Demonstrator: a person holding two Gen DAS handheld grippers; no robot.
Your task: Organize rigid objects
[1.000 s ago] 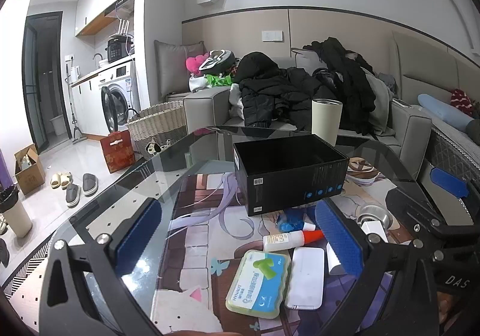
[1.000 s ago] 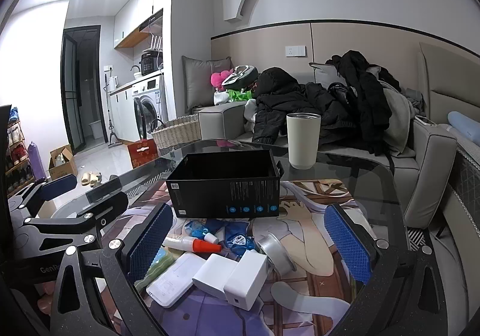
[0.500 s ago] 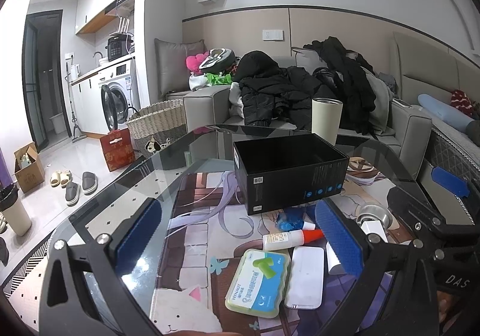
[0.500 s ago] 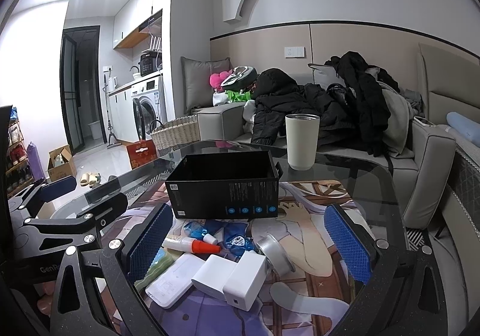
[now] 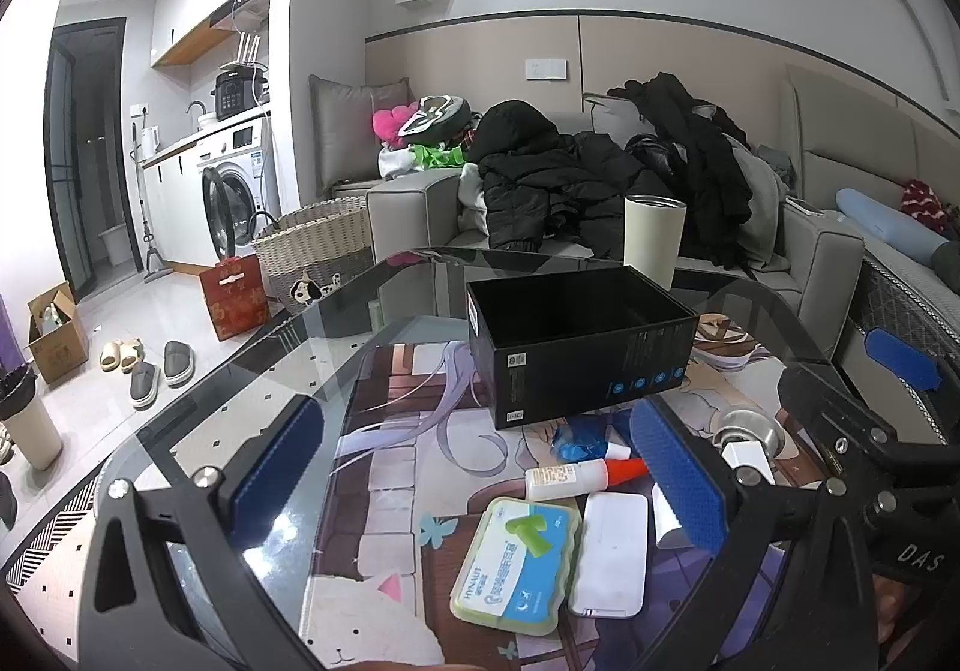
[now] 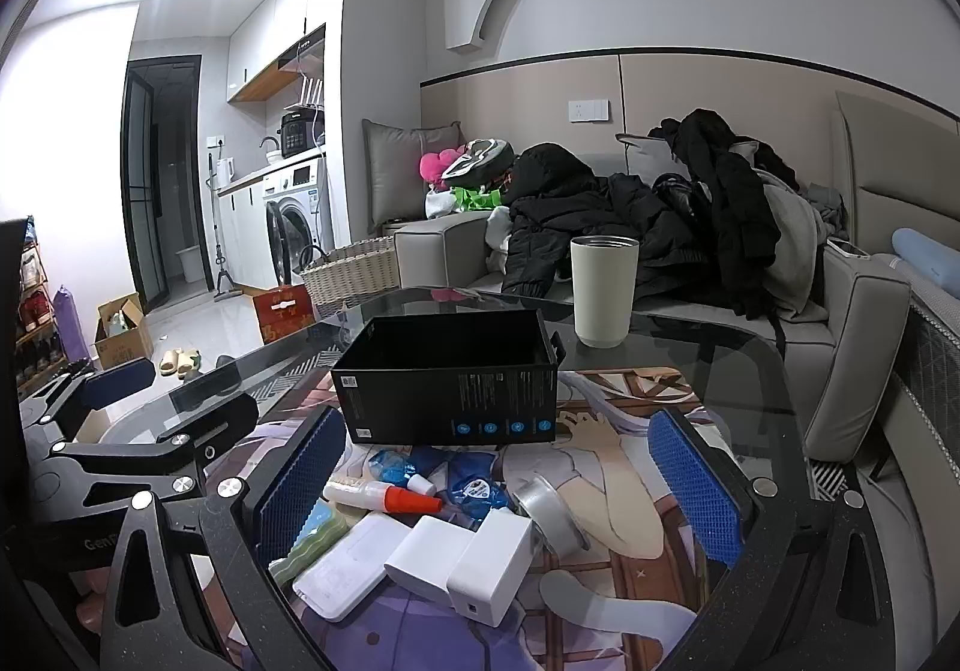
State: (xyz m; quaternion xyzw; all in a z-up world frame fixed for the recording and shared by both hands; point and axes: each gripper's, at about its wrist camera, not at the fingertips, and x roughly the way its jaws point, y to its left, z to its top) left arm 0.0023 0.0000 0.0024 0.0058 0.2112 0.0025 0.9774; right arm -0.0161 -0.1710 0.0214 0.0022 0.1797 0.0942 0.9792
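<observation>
Both grippers hover open over the cluttered glass table, holding nothing.

The left gripper (image 5: 474,473) and right gripper (image 6: 501,485) have their blue pads spread wide. An open black box (image 6: 447,389) sits mid-table with a cream tumbler (image 6: 602,290) behind it. Just in front of the box lie a glue bottle (image 6: 384,496), a green-and-blue case (image 5: 516,563), a flat white case (image 5: 609,554), two white adapters (image 6: 489,566) and a small metal tin (image 6: 549,509).

Open black box (image 6: 447,380) upright; small items (image 6: 420,539) scattered in front.
</observation>
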